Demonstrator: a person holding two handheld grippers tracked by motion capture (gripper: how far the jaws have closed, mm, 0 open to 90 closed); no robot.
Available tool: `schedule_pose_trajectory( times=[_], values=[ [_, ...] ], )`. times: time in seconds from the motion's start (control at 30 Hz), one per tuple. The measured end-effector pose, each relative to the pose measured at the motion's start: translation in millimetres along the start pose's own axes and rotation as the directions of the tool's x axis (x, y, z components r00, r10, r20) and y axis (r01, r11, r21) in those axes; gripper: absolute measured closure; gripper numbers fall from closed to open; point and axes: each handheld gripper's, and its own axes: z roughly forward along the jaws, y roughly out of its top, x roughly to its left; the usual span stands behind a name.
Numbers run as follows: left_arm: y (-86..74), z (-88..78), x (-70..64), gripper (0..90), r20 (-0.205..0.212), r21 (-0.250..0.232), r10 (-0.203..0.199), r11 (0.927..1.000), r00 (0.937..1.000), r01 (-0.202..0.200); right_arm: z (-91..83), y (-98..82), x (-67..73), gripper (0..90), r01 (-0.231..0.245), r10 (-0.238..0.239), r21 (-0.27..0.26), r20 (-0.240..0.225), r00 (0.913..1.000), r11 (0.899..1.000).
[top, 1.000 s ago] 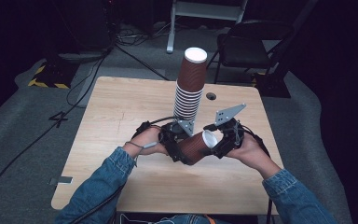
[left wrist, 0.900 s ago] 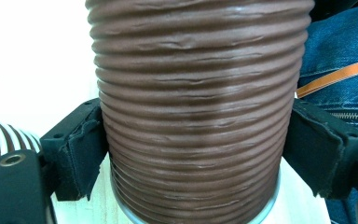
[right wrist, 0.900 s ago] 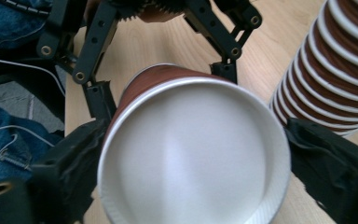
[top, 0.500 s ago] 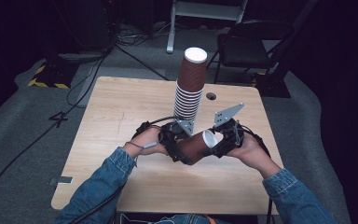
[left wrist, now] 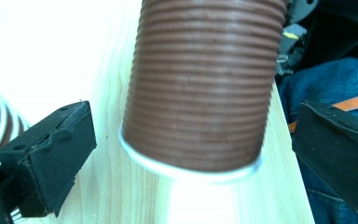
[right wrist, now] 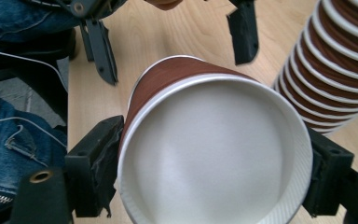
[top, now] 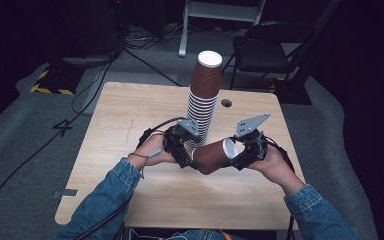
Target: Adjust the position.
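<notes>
The high view looks forward and down from above the person's side of the wooden table (top: 130, 115), taking in all four edges. The left gripper view sits close to a brown paper cup (left wrist: 200, 84), facing its base; the right gripper view faces its open mouth, equally near. All three share the cup and the cup stack (top: 203, 100).

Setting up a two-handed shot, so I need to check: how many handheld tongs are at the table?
2. The left tongs stand open around the base of the loose brown cup, pads clear of it. The right tongs are shut on its rim end, beside the cup stack.
</notes>
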Motion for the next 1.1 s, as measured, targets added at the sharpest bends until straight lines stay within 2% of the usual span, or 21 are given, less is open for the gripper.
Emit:
schedule_pose_trajectory(
  times=[0.1, 0.17, 0.23, 0.4, 0.63, 0.67, 0.73, 0.77, 0.93, 1.03, 1.1],
  values=[
    [-5.5, -3.3, -0.7, 0.0, -0.022, -0.03, -0.011, 0.9995, 0.9997, 0.011, -6.9, -4.4, 1.2, 21.2, -0.012, 0.013, -0.026, 0.023, 0.9997, 1.0],
    [-10.2, -6.0, -0.1, 0.1, -0.018, -0.074, -0.029, 0.9969, 0.9994, 0.028, -13.2, -8.1, 2.9, 21.1, -0.017, 0.02, -0.058, 0.043, 0.9989, 0.998],
    [-12.5, -6.5, 0.2, 0.1, -0.022, -0.088, -0.04, 0.9954, 0.999, 0.038, -18.6, -12.2, 5.6, 21.2, -0.021, 0.027, -0.09, 0.062, 0.9977, 0.996],
    [-14.5, -2.9, 0.2, 0.2, -0.011, -0.082, -0.046, 0.9956, 0.9989, 0.045, -26.5, -19.2, 10.3, 21.2, -0.021, 0.033, -0.123, 0.097, 0.9947, 0.992],
    [-11.1, 5.8, -1.7, 2.4, 0.004, -0.08, -0.023, 0.9965, 0.9997, 0.023, -40.5, -22.0, 14.4, 21.1, -0.019, 0.044, -0.17, 0.141, 0.989, 0.985],
    [-10.5, 5.9, -2.4, 4.1, 0.005, -0.081, -0.018, 0.9965, 0.9998, 0.018, -41.5, -22.5, 15.0, 21.1, -0.02, 0.047, -0.181, 0.145, 0.9883, 0.983],
    [-9.9, 4.6, -3.1, 9.2, 0.011, -0.099, -0.012, 0.995, 0.9999, 0.013, -41.4, -26.4, 17.0, 21.1, -0.039, 0.075, -0.229, 0.151, 0.9857, 0.973],
    [-10.1, 1.8, -3.3, 12.0, 0.016, -0.123, -0.006, 0.9924, 0.9999, 0.008, -39.8, -28.2, 17.9, 21.1, -0.044, 0.083, -0.241, 0.152, 0.9849, 0.97],
    [-11.2, -2.5, -3.3, 20.4, 0.031, -0.157, 0.007, 0.9876, 0.9995, -0.002, -29.8, -33.5, 19.7, 21.0, -0.052, 0.094, -0.248, 0.163, 0.982, 0.967],
    [-12.4, -4.4, -4.9, 31.9, 0.045, -0.168, 0.035, 0.9854, 0.9984, -0.027, -26.0, -35.3, 19.3, 21.0, -0.052, 0.097, -0.256, 0.166, 0.9813, 0.965],
    [-12.7, -5.6, -4.9, 39.4, 0.06, -0.176, 0.039, 0.984, 0.9974, -0.028, -24.8, -35.3, 20.3, 21.0, -0.04, 0.086, -0.26, 0.168, 0.9819, 0.965]
  ],
)
